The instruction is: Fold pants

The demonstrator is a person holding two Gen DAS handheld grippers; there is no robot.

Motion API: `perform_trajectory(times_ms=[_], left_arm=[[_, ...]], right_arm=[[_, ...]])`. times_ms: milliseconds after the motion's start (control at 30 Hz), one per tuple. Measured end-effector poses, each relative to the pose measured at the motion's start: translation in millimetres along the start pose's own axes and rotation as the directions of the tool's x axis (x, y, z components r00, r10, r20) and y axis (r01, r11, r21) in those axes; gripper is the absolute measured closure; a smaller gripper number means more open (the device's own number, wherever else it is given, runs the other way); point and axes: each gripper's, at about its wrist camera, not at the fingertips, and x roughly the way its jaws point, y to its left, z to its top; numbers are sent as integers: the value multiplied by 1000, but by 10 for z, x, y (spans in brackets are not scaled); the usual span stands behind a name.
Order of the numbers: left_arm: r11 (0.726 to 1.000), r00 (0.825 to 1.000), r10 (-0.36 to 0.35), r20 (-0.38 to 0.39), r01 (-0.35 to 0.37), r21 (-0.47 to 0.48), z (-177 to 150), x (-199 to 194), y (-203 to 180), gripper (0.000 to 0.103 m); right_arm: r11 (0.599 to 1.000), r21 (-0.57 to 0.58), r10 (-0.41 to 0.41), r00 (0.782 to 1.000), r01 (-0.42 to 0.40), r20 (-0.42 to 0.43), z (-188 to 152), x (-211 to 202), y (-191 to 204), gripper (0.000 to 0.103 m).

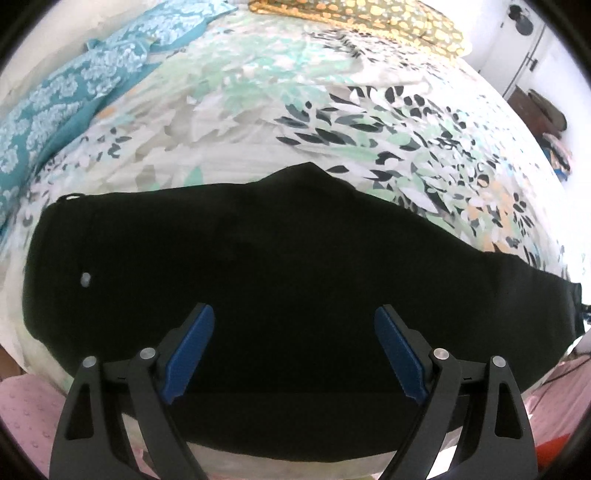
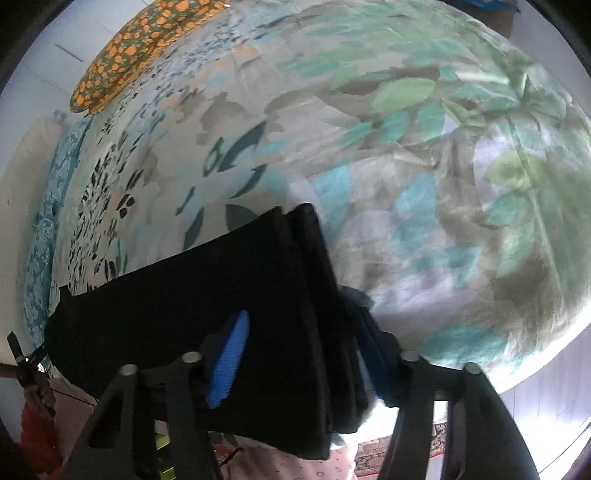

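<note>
Left wrist view: black pants (image 1: 280,266) are being shown lying flat across the near part of a bed, on a leaf-print bedsheet (image 1: 332,110). The left gripper (image 1: 295,354) is being held above the cloth with its jaws spread wide; nothing is being pinched, and the blue pads (image 1: 192,350) are standing well apart over the dark fabric. A small pale spot, possibly a button (image 1: 85,279), is being seen near the left end of the garment. A teal patterned cloth (image 1: 55,99) is lying at the sheet's left edge, and an orange-spotted pillow (image 1: 369,18) at the far end.

Right wrist view: the folded end of the pants (image 2: 221,295) is being seen with stacked layers at its right edge. The right gripper (image 2: 306,362) is straddling that stacked edge, jaws at a middling gap, fabric between them. Whether the pads (image 2: 229,365) are pressing the cloth cannot be told; the right pad is blurred and partly hidden behind the layers.
</note>
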Motion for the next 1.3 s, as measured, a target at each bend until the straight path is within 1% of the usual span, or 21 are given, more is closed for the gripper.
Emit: perform_trajectory(times_ms=[33, 67, 133, 167, 267, 333, 433, 467, 533, 600, 633, 700, 800, 833, 900, 967, 1000, 1033, 1133, 1200, 1300], left_arm=[[1000, 1000, 1, -2, -1, -3, -13, 8, 9, 13], [1000, 1000, 3, -7, -3, -9, -34, 24, 22, 13], [1000, 1000, 2, -22, -3, -28, -81, 64, 58, 13], [999, 1000, 0, -28, -1, -38, -110, 80, 77, 13], [999, 1000, 1, -29, -2, -42, -139, 90, 105, 13], [999, 1000, 1, -25, -2, -51, -138, 93, 142, 13], [996, 1000, -9, -25, 6, -86, -134, 115, 225, 13], [995, 1000, -13, -28, 10, -96, -138, 121, 251, 13], [994, 999, -18, -29, 15, -113, -155, 122, 299, 13], [992, 999, -21, -28, 18, -124, -179, 120, 343, 13], [991, 999, -24, -28, 20, -133, -194, 127, 368, 13], [988, 999, -33, -32, 28, -152, -210, 144, 409, 13], [984, 998, -52, -33, 46, -170, -210, 160, 444, 13], [984, 998, -56, -29, 50, -170, -206, 157, 444, 13], [984, 998, -64, -22, 59, -168, -199, 150, 444, 13], [983, 997, -73, -17, 69, -171, -199, 144, 459, 13], [982, 997, -78, -14, 74, -175, -205, 144, 474, 13], [980, 996, -83, -12, 79, -181, -214, 144, 496, 13], [976, 996, -89, -6, 86, -201, -231, 132, 572, 13], [970, 996, -90, 3, 89, -226, -238, 102, 657, 13], [958, 995, -95, 17, 96, -270, -257, 68, 778, 13]], right_arm=[[1000, -7, -7, 1000, 7, -6, 8, 1, 12, 61], [1000, -20, -8, 1000, 8, -12, 8, -8, 36, 73], [1000, -21, -7, 1000, 7, -9, -1, -54, 62, 82], [1000, -12, 15, 1000, -15, -1, -5, -94, 67, 90], [999, -3, 48, 998, -48, 31, -28, -246, 99, 91], [995, 19, 93, 994, -94, 55, -55, -335, 125, 91], [994, 42, 95, 993, -98, 64, -61, -362, 160, 91], [991, 55, 119, 990, -123, 74, -55, -373, 183, 91], [974, 69, 208, 972, -216, 105, -82, -436, 299, 91], [951, 49, 296, 947, -304, 123, -121, -510, 486, 91], [933, 37, 351, 927, -359, 132, -158, -546, 619, 91], [886, 15, 458, 878, -464, 138, -241, -591, 926, 91], [820, -15, 570, 813, -572, 118, -358, -570, 1405, 91], [793, -25, 608, 788, -609, 99, -409, -520, 1638, 91], [751, -43, 660, 748, -659, 66, -505, -411, 2007, 91], [696, -48, 718, 696, -717, 17, -595, -222, 2457, 91], [680, -50, 733, 681, -732, -6, -648, -128, 2635, 91], [670, -52, 740, 672, -740, -28, -687, -25, 2811, 91], [660, -45, 743, 661, -750, -106, -838, 392, 3335, 91], [642, -15, 756, 636, -766, -155, -977, 685, 3626, 91], [626, -19, 756, 614, -779, -226, -1149, 935, 4070, 91]])
